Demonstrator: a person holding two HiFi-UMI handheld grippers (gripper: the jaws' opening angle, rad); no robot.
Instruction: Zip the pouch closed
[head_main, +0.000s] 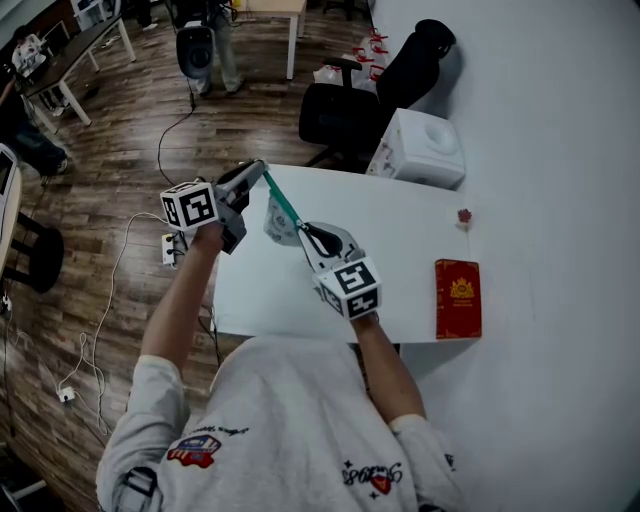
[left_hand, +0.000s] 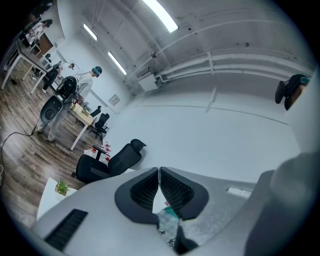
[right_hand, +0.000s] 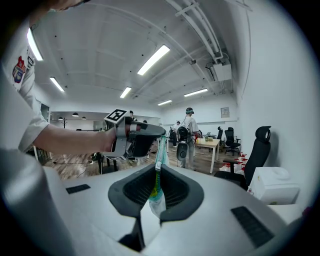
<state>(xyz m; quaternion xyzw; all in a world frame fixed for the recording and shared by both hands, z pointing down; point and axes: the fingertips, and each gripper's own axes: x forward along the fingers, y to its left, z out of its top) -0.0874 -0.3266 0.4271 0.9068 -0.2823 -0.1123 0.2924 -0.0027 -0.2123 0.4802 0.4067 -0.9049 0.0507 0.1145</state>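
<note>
Both left claw (head_main: 259, 172) and right claw (head_main: 304, 229) pinch the pale, green-zipped, perhaps printed pouch (head_main: 279, 223).

A dark wood-plank floor (head_main: 100, 150) runs through an open office. A white table (head_main: 270, 295) stands beside a plain white wall (left_hand: 210, 135), and a red book (head_main: 458, 298) lies near the table's right edge. Beyond the table are a black office chair (head_main: 350, 110) and a white box-like unit (head_main: 420, 148). Cables and a power strip (head_main: 168, 248) trail over the floor at the left. Long light strips (right_hand: 152, 60) glow on the grey ceiling (right_hand: 100, 50). Farther off, a person (right_hand: 189, 132) stands beside a pale desk (right_hand: 209, 143), with more chairs near it.
</note>
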